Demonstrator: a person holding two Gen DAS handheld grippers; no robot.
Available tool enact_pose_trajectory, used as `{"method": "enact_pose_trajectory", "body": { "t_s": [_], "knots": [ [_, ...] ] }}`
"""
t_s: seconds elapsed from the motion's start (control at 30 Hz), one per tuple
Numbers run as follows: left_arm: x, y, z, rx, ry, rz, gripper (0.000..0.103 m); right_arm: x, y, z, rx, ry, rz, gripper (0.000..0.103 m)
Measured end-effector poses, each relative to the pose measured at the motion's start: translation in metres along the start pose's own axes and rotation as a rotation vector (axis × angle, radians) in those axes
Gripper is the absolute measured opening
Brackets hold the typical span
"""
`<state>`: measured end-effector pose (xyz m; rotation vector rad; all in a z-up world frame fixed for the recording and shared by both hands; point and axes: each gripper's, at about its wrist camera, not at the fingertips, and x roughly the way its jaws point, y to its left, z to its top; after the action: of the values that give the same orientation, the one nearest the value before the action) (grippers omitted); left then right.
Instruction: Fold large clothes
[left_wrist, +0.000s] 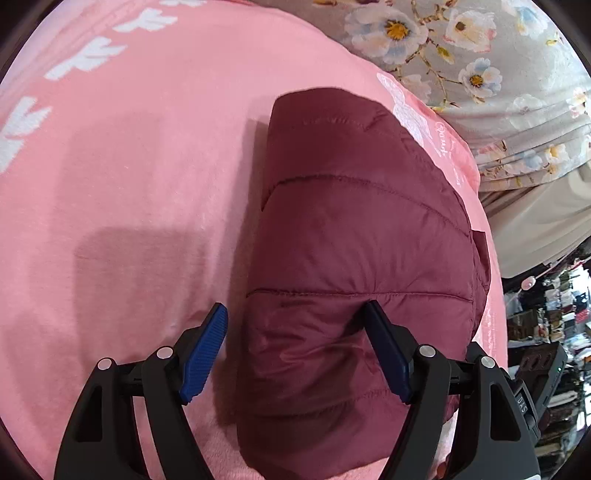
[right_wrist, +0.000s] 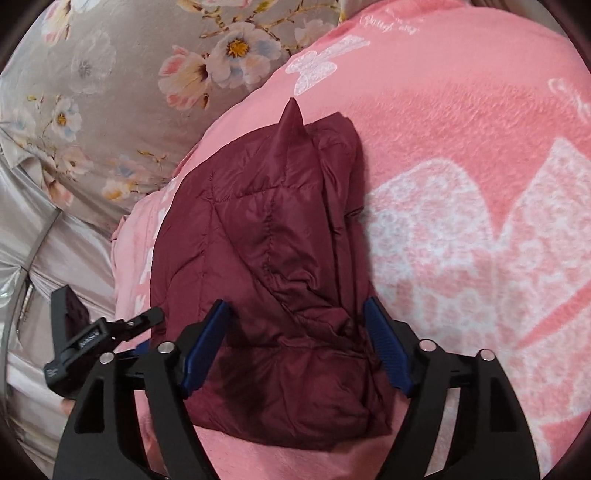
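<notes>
- Maroon quilted puffer jacket lay as a compact folded bundle on the pink fleece blanket, near the blanket's edge beside the grey floral bedsheet.
- Left gripper and right gripper were spread wide, grasping nothing, straddling the jacket's near end, probably to settle or check the fold.
- Its stitched panels looked puffy, with one corner poking up at the far end.

Both views are evenly and fairly brightly lit, with soft light from above. In the left wrist view, blurred-edged shadows fall on the pink blanket left of the maroon jacket. A dark shadow patch sits on the jacket near its lower edge in the right wrist view. Fisheye distortion bends everything toward the rims, and black vignetting fills the corners. Focus is sharp centrally and softer at the edges.
</notes>
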<state>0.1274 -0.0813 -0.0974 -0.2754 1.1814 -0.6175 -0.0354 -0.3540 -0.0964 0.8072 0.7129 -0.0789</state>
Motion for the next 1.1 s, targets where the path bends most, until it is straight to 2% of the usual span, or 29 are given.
{"method": "enact_pose_trajectory", "body": {
  "t_s": [0.1, 0.17, 0.33, 0.43, 0.5, 0.6, 0.67, 0.77, 0.9, 1.1],
  "knots": [
    [0.011, -0.002, 0.002, -0.003, 0.036, -0.064, 0.074, 0.009, 0.002, 0.002, 0.011, 0.019, 0.035, 0.083],
    [0.014, -0.008, 0.004, 0.02, 0.03, -0.054, 0.079, 0.013, 0.004, 0.003, 0.004, 0.02, 0.038, 0.083],
    [0.018, -0.021, 0.007, 0.081, 0.012, -0.012, 0.078, 0.02, 0.009, 0.004, -0.004, 0.016, 0.038, 0.082],
    [0.011, -0.034, 0.002, 0.168, -0.041, 0.055, 0.068, 0.021, 0.02, 0.004, -0.052, 0.003, 0.012, 0.066],
    [0.005, -0.041, -0.001, 0.218, -0.074, 0.089, 0.061, 0.019, 0.026, 0.004, -0.075, -0.01, 0.004, 0.044],
    [-0.005, -0.054, -0.004, 0.286, -0.111, 0.117, 0.047, 0.009, 0.04, 0.005, -0.116, -0.044, -0.014, 0.022],
    [-0.013, -0.064, -0.008, 0.332, -0.136, 0.126, 0.037, 0.002, 0.053, 0.004, -0.15, -0.071, -0.048, 0.017],
    [-0.026, -0.083, -0.016, 0.417, -0.192, 0.17, 0.032, -0.01, 0.071, 0.0, -0.199, -0.123, -0.083, 0.014],
    [-0.054, -0.097, -0.027, 0.48, -0.271, 0.192, 0.031, -0.036, 0.092, -0.006, -0.252, -0.2, -0.107, 0.013],
    [-0.092, -0.111, -0.032, 0.517, -0.362, 0.157, 0.031, -0.074, 0.123, -0.012, -0.332, -0.312, -0.124, 0.013]
  ]
}}
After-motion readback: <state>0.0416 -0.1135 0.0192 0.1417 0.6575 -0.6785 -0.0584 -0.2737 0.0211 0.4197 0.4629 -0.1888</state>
